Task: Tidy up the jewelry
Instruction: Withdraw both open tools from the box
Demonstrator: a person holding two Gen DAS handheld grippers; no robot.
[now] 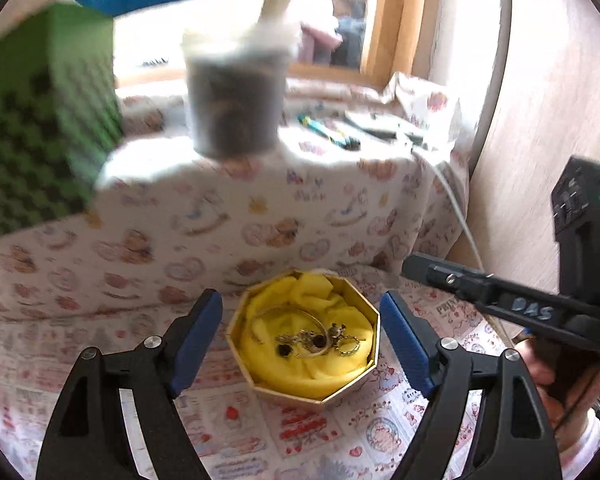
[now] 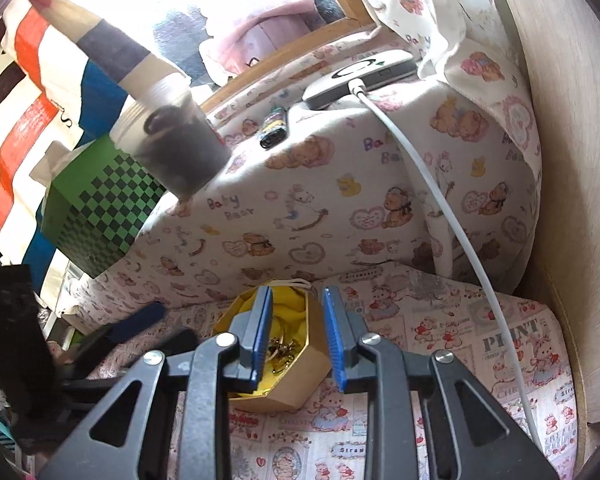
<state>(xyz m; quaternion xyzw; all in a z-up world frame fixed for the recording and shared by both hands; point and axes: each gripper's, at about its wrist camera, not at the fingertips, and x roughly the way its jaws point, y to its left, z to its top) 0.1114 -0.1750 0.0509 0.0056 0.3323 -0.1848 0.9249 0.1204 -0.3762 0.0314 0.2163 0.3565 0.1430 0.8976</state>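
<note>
Meanwhile left claw [image 1: 300, 340] wide, empty, framing jewelry box [image 1: 304, 394]; right claw [image 2: 298, 334] narrow, empty.

jewelry box [image 1: 370, 322]: octagonal, open, yellow-lined | gold jewelry [image 1: 316, 338]: heaped inside, tangled

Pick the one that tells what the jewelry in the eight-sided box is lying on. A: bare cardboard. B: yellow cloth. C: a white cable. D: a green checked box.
B: in the left wrist view the gold rings and bracelet lie in a heap on crumpled yellow cloth that lines the inside of the box.
</note>
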